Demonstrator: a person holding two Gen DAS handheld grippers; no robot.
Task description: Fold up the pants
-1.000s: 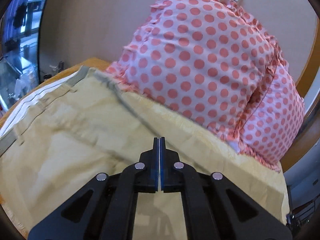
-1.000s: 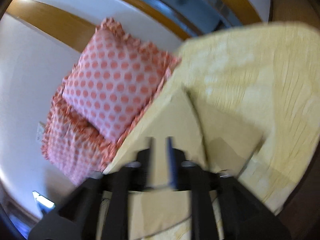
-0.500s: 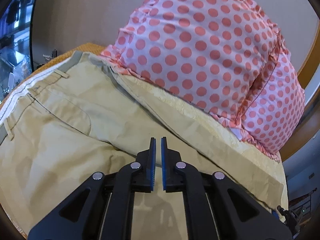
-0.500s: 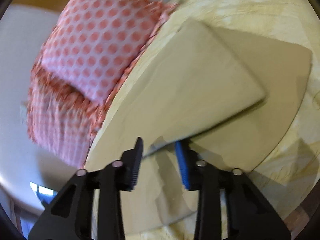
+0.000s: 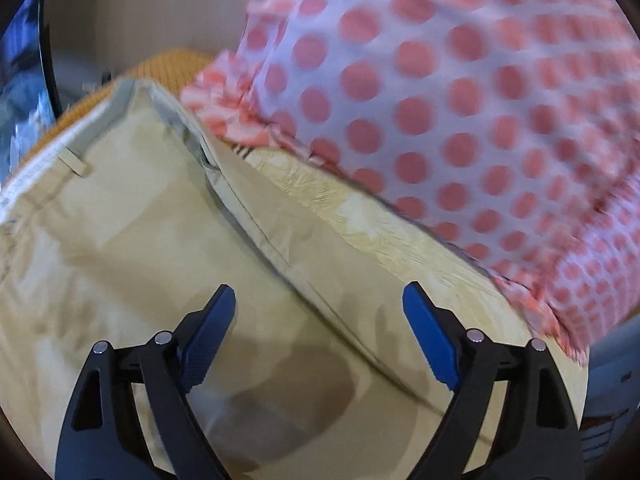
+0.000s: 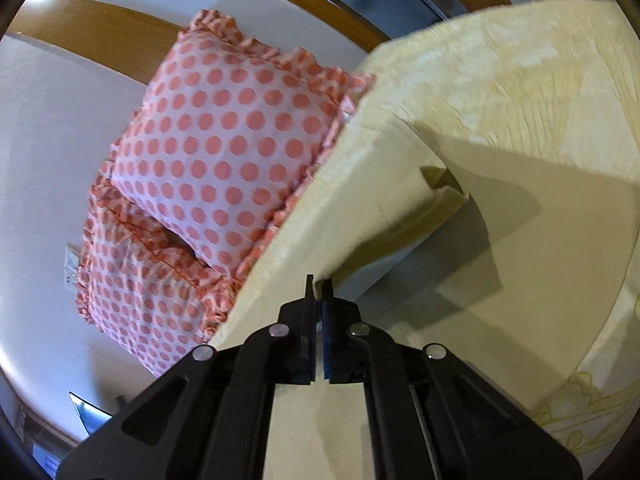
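Note:
Beige pants lie on the pale yellow bedspread, waistband with a belt loop at the upper left of the left wrist view. My left gripper is wide open just above the pants near the fly seam, holding nothing. My right gripper is shut on a pant leg and holds it lifted off the bed; the hem end hangs folded over, casting a shadow on the rest of the pants.
Two pink polka-dot pillows lean against the wall at the bed's head, close behind the pants; they also show in the right wrist view. A wooden headboard runs behind. The bedspread extends beyond the pants.
My left gripper opened wide, from shut, and moved closer to the pillows. My right gripper, open half a second ago, closed on the pant leg and lifted it.

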